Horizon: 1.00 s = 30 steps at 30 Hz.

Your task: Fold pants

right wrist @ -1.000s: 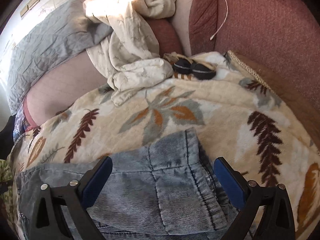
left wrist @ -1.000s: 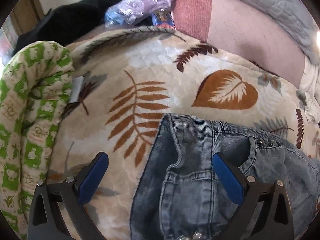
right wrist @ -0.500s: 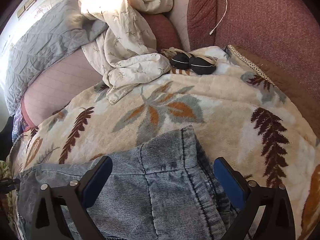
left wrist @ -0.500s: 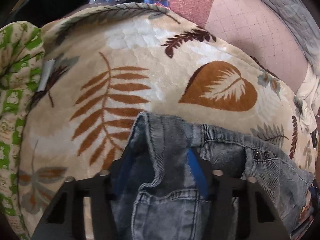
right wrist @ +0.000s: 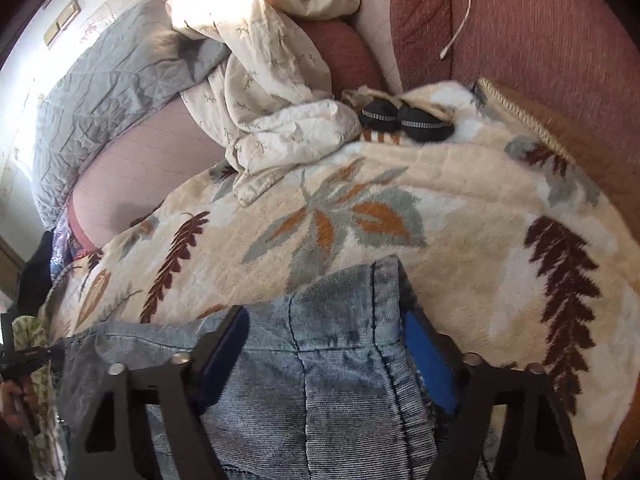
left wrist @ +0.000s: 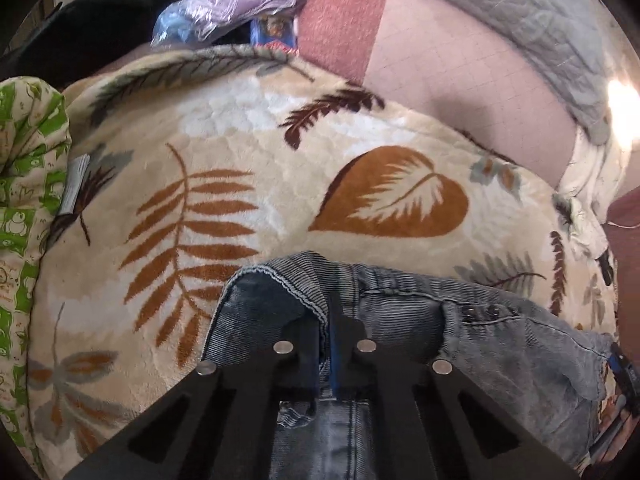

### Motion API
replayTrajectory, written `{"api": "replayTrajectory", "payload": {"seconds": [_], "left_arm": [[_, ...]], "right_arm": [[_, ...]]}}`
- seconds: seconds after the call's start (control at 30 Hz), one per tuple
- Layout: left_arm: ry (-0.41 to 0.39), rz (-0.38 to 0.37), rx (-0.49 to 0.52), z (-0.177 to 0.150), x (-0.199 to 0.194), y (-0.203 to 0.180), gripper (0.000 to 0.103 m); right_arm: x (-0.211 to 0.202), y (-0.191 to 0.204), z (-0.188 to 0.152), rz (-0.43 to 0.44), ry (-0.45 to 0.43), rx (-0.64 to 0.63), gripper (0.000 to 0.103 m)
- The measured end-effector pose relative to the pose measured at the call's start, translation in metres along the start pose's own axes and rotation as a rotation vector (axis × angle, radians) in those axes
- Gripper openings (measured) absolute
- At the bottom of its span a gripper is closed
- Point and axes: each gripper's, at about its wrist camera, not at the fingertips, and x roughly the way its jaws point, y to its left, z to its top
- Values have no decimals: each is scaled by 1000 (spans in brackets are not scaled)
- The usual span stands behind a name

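On bed: leaf-print blanket (left wrist: 248, 152) carrying denim pants (left wrist: 500, 344), waistband edge toward both cameras.
Risk, left: left gripper (left wrist: 326, 344) pinches only a thin fold at the waistband corner; a quick lift could pull the hem free.
Risk, right: right gripper (right wrist: 324, 356) has not yet bitten; lifting now would raise one corner alone and skew the fold.
Risk, surface: plush blanket may drag along with the denim, by my judgement.
Left gripper state: clenched on the pants, jaws just closed, cloth bunched between the pads.
Right gripper state: jaws have just been narrowing, standing either side of the pants' other corner, pads near the cloth but not visibly pressing.
Pants position: spread across the blanket between the two grippers, corners directly under each.
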Motion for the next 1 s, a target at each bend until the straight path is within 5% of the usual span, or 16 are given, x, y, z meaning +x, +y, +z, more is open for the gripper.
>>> {"api": "replayTrajectory", "payload": {"seconds": [0.2, 0.3, 0.4, 0.6, 1.0], "left_arm": [[-28, -33, 23, -4, -20, -9, 3], [-42, -36, 31, -4, -26, -12, 3], [-63, -49, 21, -7, -35, -11, 3], [-118, -87, -18, -14, -58, 2, 3], [-240, -201, -79, -56, -126, 25, 3]], "right_arm": [[10, -8, -4, -14, 49, 4, 68], [16, -7, -7, -9, 80, -7, 36], [13, -2, -7, -19, 66, -40, 20], [-21, 14, 1, 5, -63, -76, 18], [-105, 6, 15, 173, -387, 80, 18]]}}
